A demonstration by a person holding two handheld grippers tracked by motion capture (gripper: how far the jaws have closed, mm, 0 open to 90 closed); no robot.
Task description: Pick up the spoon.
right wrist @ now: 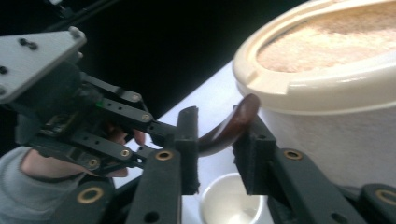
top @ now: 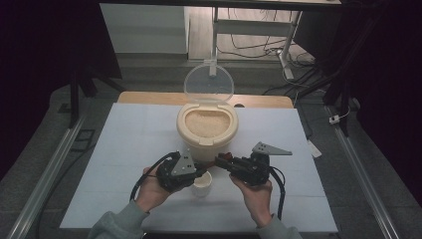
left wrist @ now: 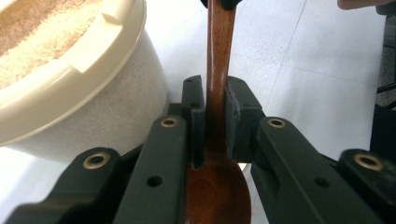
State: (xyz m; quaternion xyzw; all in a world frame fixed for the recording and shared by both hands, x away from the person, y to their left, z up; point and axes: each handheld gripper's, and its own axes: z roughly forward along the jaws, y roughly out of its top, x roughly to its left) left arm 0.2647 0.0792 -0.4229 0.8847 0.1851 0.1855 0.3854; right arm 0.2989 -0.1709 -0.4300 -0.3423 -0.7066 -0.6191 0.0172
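A brown wooden spoon [left wrist: 219,42] hangs level between my two grippers, in front of a cream rice container [top: 207,130] filled with rice. My left gripper [top: 205,168] is shut on the spoon's neck, with the bowl of the spoon close to its camera. My right gripper [right wrist: 217,126] faces it from the right. The curved end of the handle [right wrist: 231,123] lies between its pads and touches both. A small white cup [top: 202,185] stands on the table just below the spoon, between the two hands.
The container's clear lid [top: 209,84] stands open at the back. The container wall [left wrist: 93,112] is close beside the left gripper. The white table top [top: 129,144] stretches out to both sides, with its front edge near the person's sleeves.
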